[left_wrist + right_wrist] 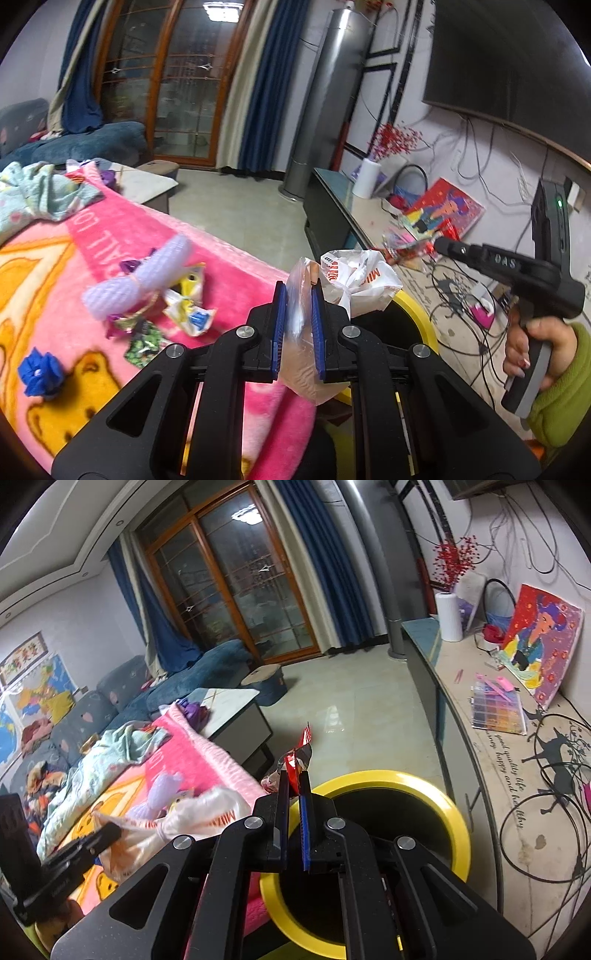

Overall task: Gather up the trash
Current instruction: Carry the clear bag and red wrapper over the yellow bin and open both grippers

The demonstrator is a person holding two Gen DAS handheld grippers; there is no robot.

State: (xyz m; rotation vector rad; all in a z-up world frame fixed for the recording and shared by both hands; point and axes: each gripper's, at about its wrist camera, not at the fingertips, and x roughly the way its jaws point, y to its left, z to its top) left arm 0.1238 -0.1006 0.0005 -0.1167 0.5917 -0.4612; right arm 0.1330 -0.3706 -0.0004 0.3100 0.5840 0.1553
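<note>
My left gripper (298,291) is shut on a white and clear plastic bag (354,277), held above the edge of the pink blanket (122,225) next to the yellow-rimmed black bin (413,306). My right gripper (294,779) is shut on a red and silver foil wrapper (299,753), over the near rim of the bin (391,779). The right gripper also shows in the left wrist view (443,245), with the wrapper (406,251) at its tip. The bag shows in the right wrist view (177,819), held by the left gripper (110,830).
Loose trash lies on the blanket: purple foam netting (147,269), a yellow and white wrapper (192,306), a green wrapper (144,343), a blue flower-like piece (38,373). A light blue cloth (40,192) lies further back. A long cabinet (498,738) with cables stands right.
</note>
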